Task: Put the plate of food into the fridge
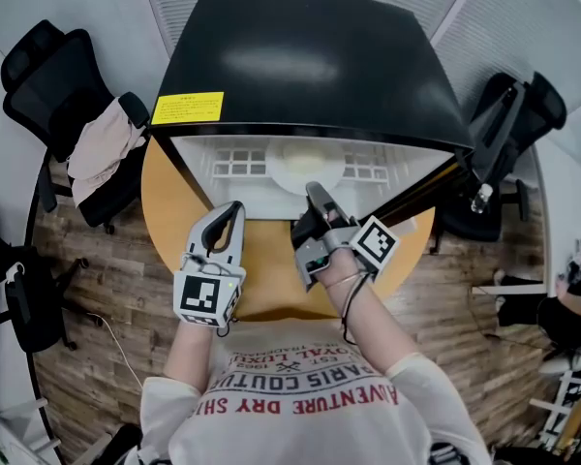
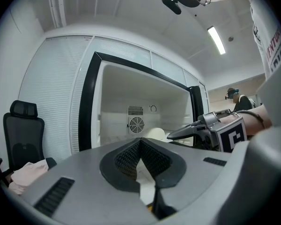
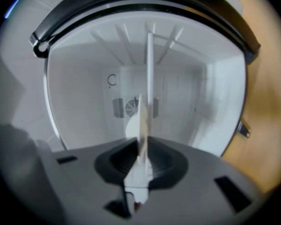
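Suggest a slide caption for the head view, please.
Right gripper reaches into the open fridge with the plate between its jaws; left gripper hangs shut above the table.

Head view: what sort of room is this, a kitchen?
Probably an office or lab, not a kitchen: a black office chair, a small fridge on a round wooden table, no counters.

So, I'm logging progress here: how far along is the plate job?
Done: the fridge stands open and the plate lies inside. In hand: the right tongs straddle its rim, apparently without pinching. Left: withdraw and shut the fridge.
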The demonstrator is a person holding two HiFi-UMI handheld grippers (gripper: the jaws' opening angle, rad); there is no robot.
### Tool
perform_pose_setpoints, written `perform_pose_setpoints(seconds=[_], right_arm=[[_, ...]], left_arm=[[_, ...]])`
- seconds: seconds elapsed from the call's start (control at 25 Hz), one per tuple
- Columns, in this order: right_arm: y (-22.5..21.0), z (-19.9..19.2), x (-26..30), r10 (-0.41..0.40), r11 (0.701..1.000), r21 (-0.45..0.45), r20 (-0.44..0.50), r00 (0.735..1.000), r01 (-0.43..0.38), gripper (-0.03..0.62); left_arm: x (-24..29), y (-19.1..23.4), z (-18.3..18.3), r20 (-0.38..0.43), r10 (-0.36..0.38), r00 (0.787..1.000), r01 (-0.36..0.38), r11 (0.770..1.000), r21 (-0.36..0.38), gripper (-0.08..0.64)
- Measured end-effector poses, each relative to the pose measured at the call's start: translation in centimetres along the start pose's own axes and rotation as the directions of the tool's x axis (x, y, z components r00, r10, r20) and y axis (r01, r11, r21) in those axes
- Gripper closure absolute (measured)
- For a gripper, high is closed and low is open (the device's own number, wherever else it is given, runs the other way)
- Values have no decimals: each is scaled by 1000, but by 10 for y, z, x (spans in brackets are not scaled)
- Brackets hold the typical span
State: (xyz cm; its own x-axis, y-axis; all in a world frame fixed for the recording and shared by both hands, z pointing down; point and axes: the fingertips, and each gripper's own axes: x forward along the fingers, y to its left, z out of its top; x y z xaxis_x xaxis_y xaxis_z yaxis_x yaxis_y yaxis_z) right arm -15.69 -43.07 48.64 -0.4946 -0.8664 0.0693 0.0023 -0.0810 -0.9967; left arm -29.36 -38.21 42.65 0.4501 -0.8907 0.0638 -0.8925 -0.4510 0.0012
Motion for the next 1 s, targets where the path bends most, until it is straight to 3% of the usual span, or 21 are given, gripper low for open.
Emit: perform_pose_setpoints(seconds=[0.16, 0.32, 0.64, 0.88, 0.96, 1.0], right_arm=[[-9, 2, 6, -24, 1000, 6, 9, 1000, 24, 438], [-14, 5, 13, -35, 999, -2, 12, 999, 35, 406], [-12, 4, 15, -26, 999, -32, -7, 1000, 26, 399], [3, -11, -4, 26, 995, -90, -58, 998, -32, 395], [6, -16, -14, 30, 989, -143, -80, 996, -41, 529], [8, -18, -19, 32, 981, -187, -94, 995, -49, 551]], left_arm=[[7, 3, -3, -1, -6, 1000, 6, 1000, -7, 531], [11, 6, -6, -12, -7, 1000, 6, 1000, -11, 531], [12, 5, -9, -19, -9, 1000, 9, 1000, -16, 531], [7, -4, -7, -12, -20, 1000, 20, 1000, -12, 531], [5, -9, -7, -10, -27, 1000, 27, 1000, -10, 531], [4, -11, -7, -10, -31, 999, 31, 999, -8, 531]])
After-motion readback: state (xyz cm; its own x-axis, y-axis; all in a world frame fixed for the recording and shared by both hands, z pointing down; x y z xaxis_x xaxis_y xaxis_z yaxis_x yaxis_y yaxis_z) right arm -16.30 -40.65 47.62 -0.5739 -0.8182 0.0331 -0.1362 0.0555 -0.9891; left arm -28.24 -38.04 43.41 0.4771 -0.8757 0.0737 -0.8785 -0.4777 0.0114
